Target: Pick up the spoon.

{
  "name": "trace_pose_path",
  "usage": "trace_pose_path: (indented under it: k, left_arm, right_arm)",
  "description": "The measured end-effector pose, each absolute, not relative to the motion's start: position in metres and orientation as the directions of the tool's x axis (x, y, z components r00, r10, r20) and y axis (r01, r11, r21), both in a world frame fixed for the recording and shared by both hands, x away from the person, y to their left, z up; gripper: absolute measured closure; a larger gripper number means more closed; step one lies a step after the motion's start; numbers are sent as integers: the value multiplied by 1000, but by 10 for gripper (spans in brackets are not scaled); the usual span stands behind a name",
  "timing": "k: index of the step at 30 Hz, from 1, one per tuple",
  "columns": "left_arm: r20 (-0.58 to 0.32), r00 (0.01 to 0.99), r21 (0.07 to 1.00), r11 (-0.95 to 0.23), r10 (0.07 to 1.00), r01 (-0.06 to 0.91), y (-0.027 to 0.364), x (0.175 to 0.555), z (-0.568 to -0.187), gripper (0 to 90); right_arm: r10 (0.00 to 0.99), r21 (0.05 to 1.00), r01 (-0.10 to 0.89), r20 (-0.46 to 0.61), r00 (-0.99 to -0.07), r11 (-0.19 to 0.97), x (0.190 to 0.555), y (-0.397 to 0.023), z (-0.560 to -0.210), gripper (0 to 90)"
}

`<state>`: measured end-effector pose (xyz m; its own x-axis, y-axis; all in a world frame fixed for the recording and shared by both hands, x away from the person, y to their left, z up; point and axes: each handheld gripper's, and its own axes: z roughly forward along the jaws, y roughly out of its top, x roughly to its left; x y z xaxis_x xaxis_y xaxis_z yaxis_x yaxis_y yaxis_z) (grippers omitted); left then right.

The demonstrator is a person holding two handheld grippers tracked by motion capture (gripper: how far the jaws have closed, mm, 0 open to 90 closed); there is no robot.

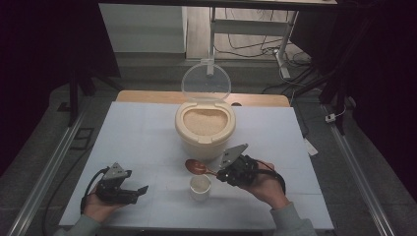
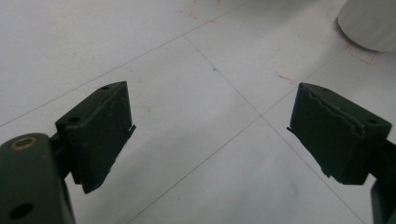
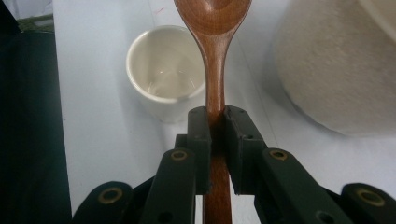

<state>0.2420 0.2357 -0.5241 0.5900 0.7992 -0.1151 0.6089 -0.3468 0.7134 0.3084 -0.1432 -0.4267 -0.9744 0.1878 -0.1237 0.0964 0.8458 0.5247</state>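
Right gripper (image 3: 215, 116) clamps the wooden spoon (image 3: 213, 28), bowl empty; cup (image 3: 164, 70) beside it unfilled, rice container (image 1: 204, 127) ahead; left gripper (image 2: 210, 135) released.

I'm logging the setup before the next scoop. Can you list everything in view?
Bin: one, cream, at the table's middle, filled with pale grain.
Lid: one, clear, standing open behind the bin.
Cup: one, white, in front of the bin, looks empty in the right gripper view.
Spoon: one, brown wood, held over the table between bin and cup, bowl pointing left.
Table: one, white top, with thin lines and red marks in the left gripper view.
Desk frame: one, grey, on the floor behind, with cables.
Left gripper: one, black, at the table's near left, jaws open, nothing between them.
Right gripper: one, black, right of the cup, shut on the spoon's handle.
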Motion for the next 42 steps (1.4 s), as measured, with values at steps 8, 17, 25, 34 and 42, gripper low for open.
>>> trace_pose_path:
  k: [8, 17, 25, 34, 42]
  left_arm:
    - [-112, 598, 718, -351, 794, 600, 235, 242, -522, 133]
    - [-93, 664, 756, -381, 742, 532, 221, 246, -497, 144]
    - [-49, 732, 775, -437, 679, 457, 197, 252, -469, 147]
    - [-6, 810, 774, -510, 587, 375, 165, 256, -445, 146]
    - [43, 849, 750, -578, 527, 321, 137, 261, -430, 144]
  right_arm:
    - [186, 529, 94, -123, -975, 843, 308, -138, -429, 807]
    - [186, 525, 92, -129, -974, 846, 309, -137, -432, 807]
    - [176, 519, 82, -135, -975, 851, 307, -134, -433, 807]
    - [154, 516, 63, -136, -979, 854, 304, -127, -434, 807]
    - [136, 508, 44, -145, -980, 860, 301, -122, -434, 807]
